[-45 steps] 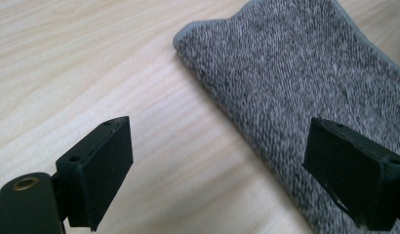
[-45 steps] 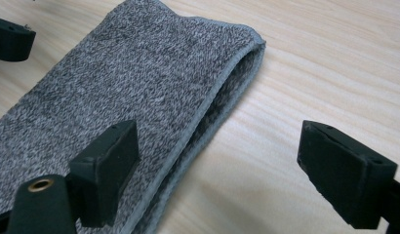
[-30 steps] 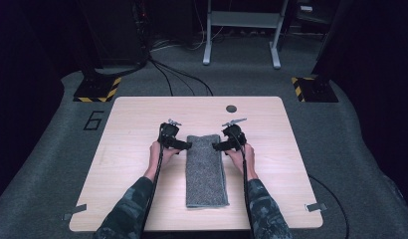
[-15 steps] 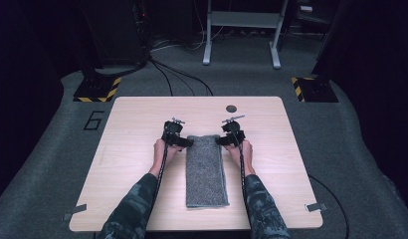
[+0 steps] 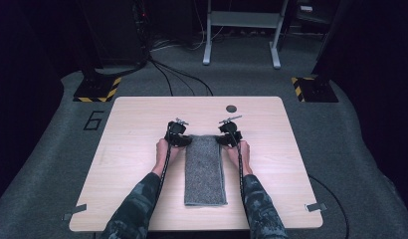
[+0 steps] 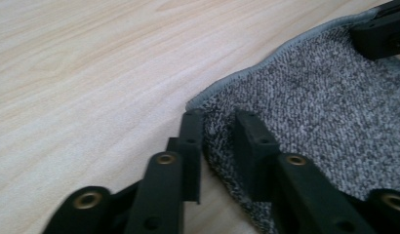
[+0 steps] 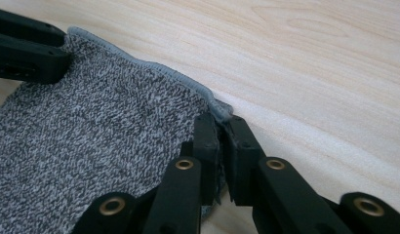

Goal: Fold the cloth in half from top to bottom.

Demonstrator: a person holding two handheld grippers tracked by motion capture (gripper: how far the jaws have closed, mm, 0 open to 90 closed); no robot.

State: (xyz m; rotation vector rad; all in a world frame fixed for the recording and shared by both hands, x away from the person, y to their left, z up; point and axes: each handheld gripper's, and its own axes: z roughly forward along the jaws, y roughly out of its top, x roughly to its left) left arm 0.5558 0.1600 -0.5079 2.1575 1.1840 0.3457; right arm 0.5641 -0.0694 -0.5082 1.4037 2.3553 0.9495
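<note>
Gripping the far corners of the grey cloth (image 5: pixel 205 169), one gripper per corner. Right gripper (image 7: pixel 219 139): jaws pinched tight on the far right corner, cloth hem bunched up between the pads; they have just been closing. Left gripper (image 6: pixel 218 139): jaws have also just been closing, cloth edge sits between them at the far left corner, with a narrow gap visible between the pads, fabric puckered up inside it; reads as a grip on the cloth. In the high view the left gripper (image 5: pixel 178 135) and right gripper (image 5: pixel 229 135) sit level with each other across the cloth's far edge, each with a hand behind it, left hand (image 5: pixel 164 149) and right hand (image 5: pixel 241 151), camouflage sleeves running back to the near table edge. Cloth runs from the jaws back toward the person, a long folded strip lying flat between the two forearms, near end close to the table's near edge. Wooden table (image 5: pixel 132 129) bare either side of the grippers. Small dark round disc (image 5: pixel 231 108) beyond the right gripper, well apart from it. Outward from that: grey carpet, a "6" marked on the floor (image 5: pixel 94 120) off to the left.
</note>
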